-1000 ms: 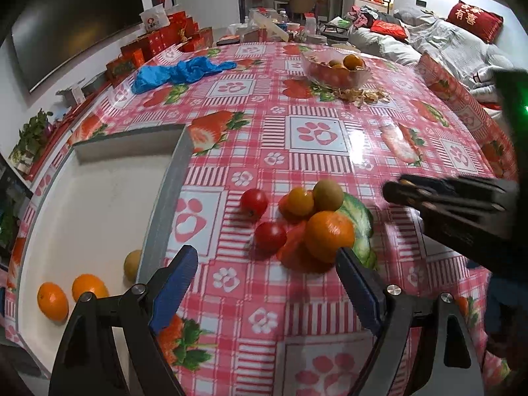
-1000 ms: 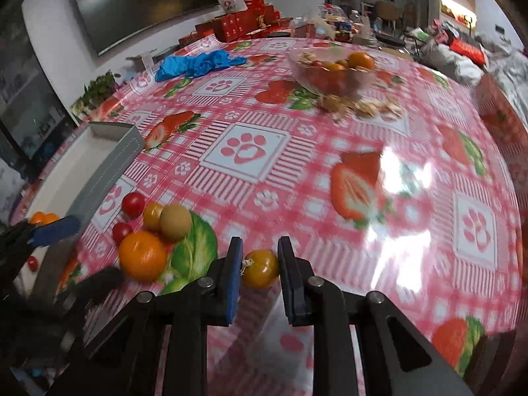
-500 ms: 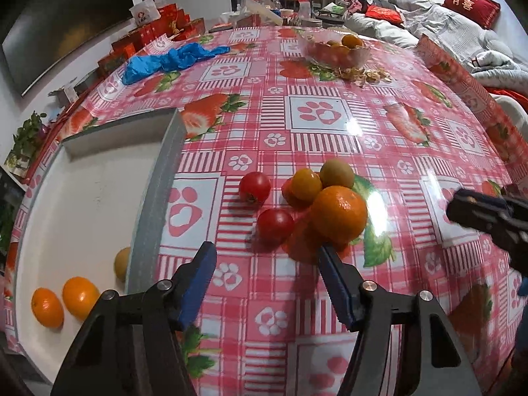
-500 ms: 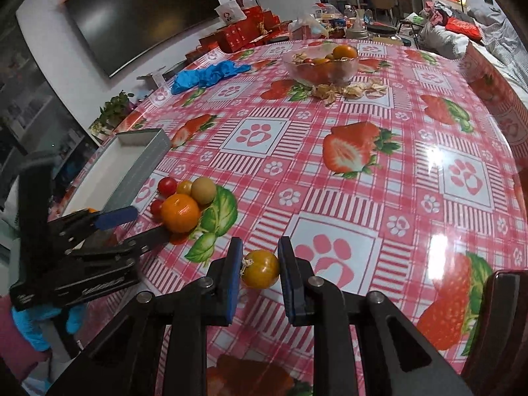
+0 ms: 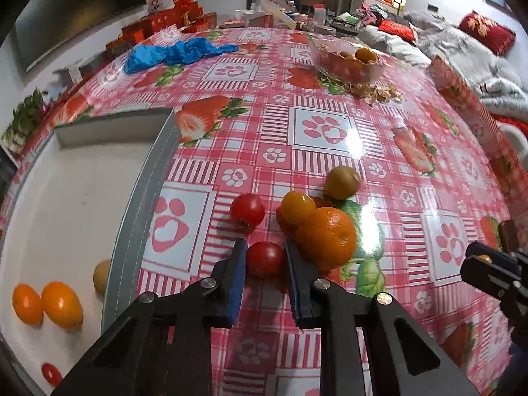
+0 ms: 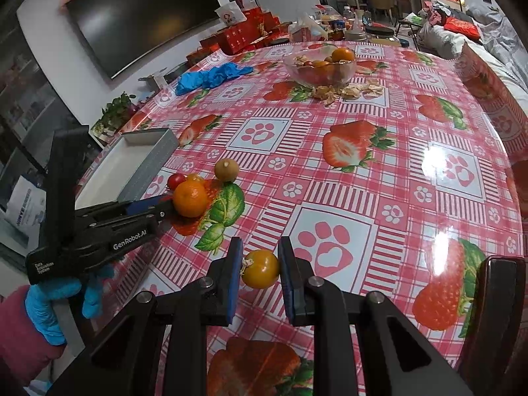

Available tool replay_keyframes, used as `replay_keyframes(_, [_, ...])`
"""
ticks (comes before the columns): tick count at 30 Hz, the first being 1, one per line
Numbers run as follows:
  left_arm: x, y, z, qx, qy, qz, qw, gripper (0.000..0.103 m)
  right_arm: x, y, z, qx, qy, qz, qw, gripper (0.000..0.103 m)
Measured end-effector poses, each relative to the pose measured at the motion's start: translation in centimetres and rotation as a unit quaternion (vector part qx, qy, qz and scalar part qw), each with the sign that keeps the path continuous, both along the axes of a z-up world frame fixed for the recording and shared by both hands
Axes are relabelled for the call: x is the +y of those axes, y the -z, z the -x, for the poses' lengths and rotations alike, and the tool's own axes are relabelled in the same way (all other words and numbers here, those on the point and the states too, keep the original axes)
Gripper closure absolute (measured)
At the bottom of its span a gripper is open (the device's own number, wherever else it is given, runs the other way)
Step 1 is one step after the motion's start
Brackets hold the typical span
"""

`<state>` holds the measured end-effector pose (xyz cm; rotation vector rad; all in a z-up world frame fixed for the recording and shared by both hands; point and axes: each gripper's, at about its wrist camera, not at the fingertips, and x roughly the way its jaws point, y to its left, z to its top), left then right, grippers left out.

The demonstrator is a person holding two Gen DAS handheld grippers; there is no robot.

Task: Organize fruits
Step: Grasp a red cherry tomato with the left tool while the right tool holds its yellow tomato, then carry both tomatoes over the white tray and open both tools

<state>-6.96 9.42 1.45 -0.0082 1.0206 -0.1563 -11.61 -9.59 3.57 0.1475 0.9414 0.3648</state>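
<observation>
My left gripper (image 5: 265, 260) is shut on a red cherry tomato (image 5: 265, 259) that rests on the tablecloth. Beside it lie an orange (image 5: 326, 238), a yellow tomato (image 5: 297, 207), a second red tomato (image 5: 247, 210) and a brown longan (image 5: 342, 182). The grey tray (image 5: 138, 204) at left holds two oranges (image 5: 61, 304), a brown fruit (image 5: 100, 277) and a small red tomato (image 5: 51, 373). My right gripper (image 6: 260, 269) is shut on a yellow tomato (image 6: 260, 269), held above the table. The left gripper also shows in the right wrist view (image 6: 165, 205).
A glass bowl (image 6: 321, 69) of fruit with dry peels (image 6: 349, 91) beside it stands at the far side. Blue gloves (image 5: 175, 53) lie at the far left. Red boxes (image 5: 158, 26) line the back edge. A dark chair back (image 6: 498, 316) is near right.
My left gripper has moved forward and closed on the near red tomato. My right gripper has drawn back from the fruit pile, still holding the yellow tomato.
</observation>
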Motion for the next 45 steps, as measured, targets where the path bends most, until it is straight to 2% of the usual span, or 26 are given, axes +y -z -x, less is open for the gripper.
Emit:
replay_keyframes(4, [0.4,-0.7,1.0,-0.005,0.001,0.017,0.9998,0.079,0.2,-0.5,0.3,0.000,-0.002,-0.001,1.000,0.079])
replay_keyframes(13, [2.3,-5.1,3.8,-0.050,0.002,0.042,0.9979,0.079,2.4,-2.1,0.9,-0.005,-0.015,0.003,1.000,0.079])
replay_keyframes(22, [7.9,-8.1,6.5,-0.094,-0.032,0.044,0.9941,0.079,7.7,-4.2,1.4,-0.014,-0.061,0.012,0.998,0.079])
replay_keyframes(26, [11.2,-8.2,7.5,-0.104,-0.059,0.031,0.9924,0.079,11.3,-4.7,1.1,-0.013,-0.092,0.016,0.996,0.079])
replay_keyframes(32, [15.6,-7.5,8.4,-0.104,-0.104,0.035,0.9886,0.079,16.4,-4.9,0.5,-0.007,-0.135,0.020,0.991,0.079])
replay_keyframes(39, [18.8,-6.4,8.6,-0.106,-0.140,0.010,0.9845,0.079,23.0,-3.6,-0.8,0.017,-0.181,0.030,0.983,0.079])
replay_keyframes(45, [20.7,-5.3,8.0,-0.100,-0.172,0.021,0.9798,0.079,27.1,-2.1,-2.0,0.035,-0.208,0.056,0.976,0.079])
